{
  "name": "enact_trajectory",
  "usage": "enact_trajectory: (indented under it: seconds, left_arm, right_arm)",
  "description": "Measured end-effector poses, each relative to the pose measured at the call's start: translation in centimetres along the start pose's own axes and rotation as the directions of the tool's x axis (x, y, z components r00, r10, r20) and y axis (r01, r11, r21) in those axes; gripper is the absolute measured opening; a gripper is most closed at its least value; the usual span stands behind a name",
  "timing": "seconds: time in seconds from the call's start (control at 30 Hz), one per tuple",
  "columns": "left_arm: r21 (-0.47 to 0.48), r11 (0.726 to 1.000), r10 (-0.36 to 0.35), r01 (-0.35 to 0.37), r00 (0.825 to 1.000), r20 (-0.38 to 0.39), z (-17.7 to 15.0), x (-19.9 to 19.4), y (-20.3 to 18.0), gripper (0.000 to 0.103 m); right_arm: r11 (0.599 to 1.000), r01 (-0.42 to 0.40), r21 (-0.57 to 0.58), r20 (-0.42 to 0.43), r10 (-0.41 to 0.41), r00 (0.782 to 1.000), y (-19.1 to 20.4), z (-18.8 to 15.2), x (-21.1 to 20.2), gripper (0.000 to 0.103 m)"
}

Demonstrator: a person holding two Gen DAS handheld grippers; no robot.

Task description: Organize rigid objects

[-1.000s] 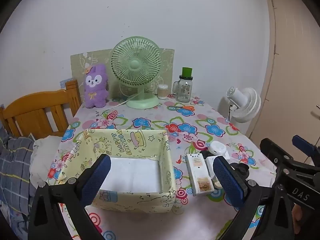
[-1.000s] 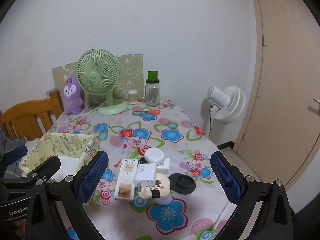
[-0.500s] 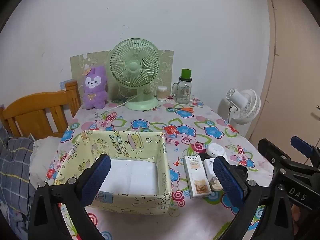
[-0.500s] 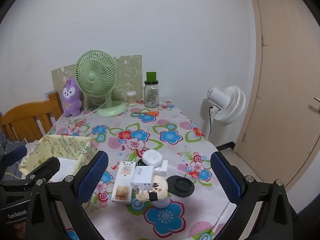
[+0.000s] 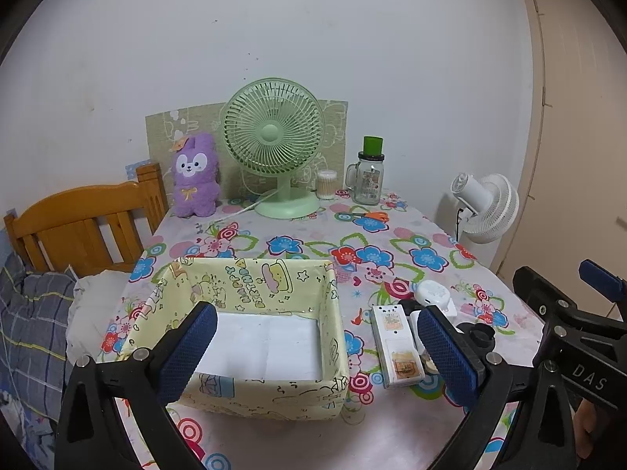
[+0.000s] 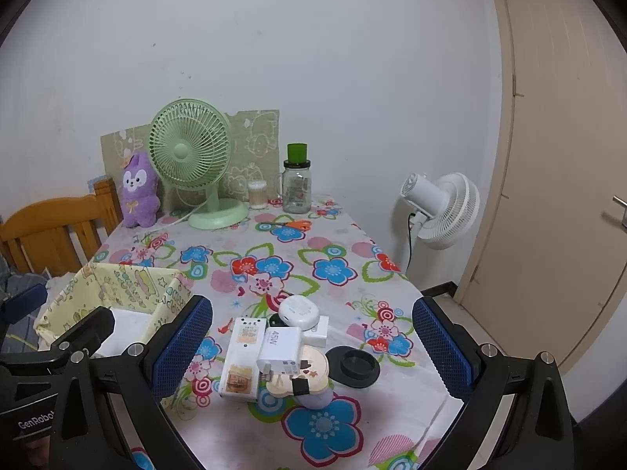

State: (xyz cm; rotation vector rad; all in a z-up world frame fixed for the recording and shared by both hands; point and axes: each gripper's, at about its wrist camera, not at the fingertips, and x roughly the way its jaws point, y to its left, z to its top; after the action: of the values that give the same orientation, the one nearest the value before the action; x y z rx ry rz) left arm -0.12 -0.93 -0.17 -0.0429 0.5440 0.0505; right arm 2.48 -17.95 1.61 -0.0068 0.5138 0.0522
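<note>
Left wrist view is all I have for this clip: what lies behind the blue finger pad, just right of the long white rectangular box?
Observer: A white rectangular charger block printed 45W, right beside the long white rectangular box.
Operator: Is it flat on the cloth?
Observer: No, its near end rests on a cream round lidded case with a black strap.
Operator: Is the right hand-held gripper holding anything?
Observer: No, the right hand-held gripper is open and empty, with its fingers spread on either side of that pile.
</note>
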Motion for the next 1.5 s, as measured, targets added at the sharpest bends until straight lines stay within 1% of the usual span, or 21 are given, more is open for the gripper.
enact_trajectory:
  seconds: [1.5]
  left_arm:
    - [0.006,1.000,0.007,-0.007,1.000,0.008,-0.21,-0.88,0.36,0.103]
  right_arm:
    - [1.000,0.003,0.002,-0.003,-0.003,1.000,-0.04,0.23,-0.76,0.103]
